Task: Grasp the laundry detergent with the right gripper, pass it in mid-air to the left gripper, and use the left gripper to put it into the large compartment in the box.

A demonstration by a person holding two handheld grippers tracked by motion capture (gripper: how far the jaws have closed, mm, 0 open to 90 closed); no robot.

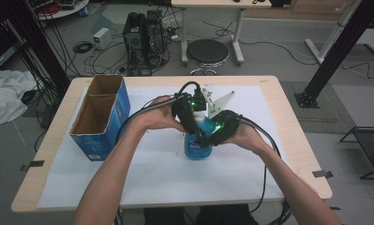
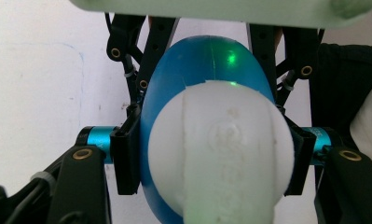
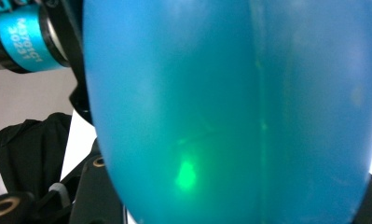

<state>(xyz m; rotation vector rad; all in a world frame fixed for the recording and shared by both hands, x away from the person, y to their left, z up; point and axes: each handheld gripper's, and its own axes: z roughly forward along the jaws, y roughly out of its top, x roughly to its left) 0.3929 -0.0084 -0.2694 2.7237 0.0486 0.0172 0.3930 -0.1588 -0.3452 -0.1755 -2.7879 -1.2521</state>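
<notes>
From the high view I see the blue bottle (image 1: 197,147) upright mid-table on the white sheet (image 1: 152,173). Left gripper (image 1: 197,125) sits at its white top, right gripper (image 1: 212,137) at its shoulder. Open blue carton (image 1: 102,117) stands left.

A light wooden table (image 1: 287,140) carried a white sheet (image 1: 166,173) that covered most of its top. On the sheet's left part stood an open blue cardboard box (image 1: 102,117) with two compartments. Near the sheet's middle a blue bottle (image 1: 197,149) stood upright. Dark tape strips (image 1: 322,174) marked the table's edges.
</notes>
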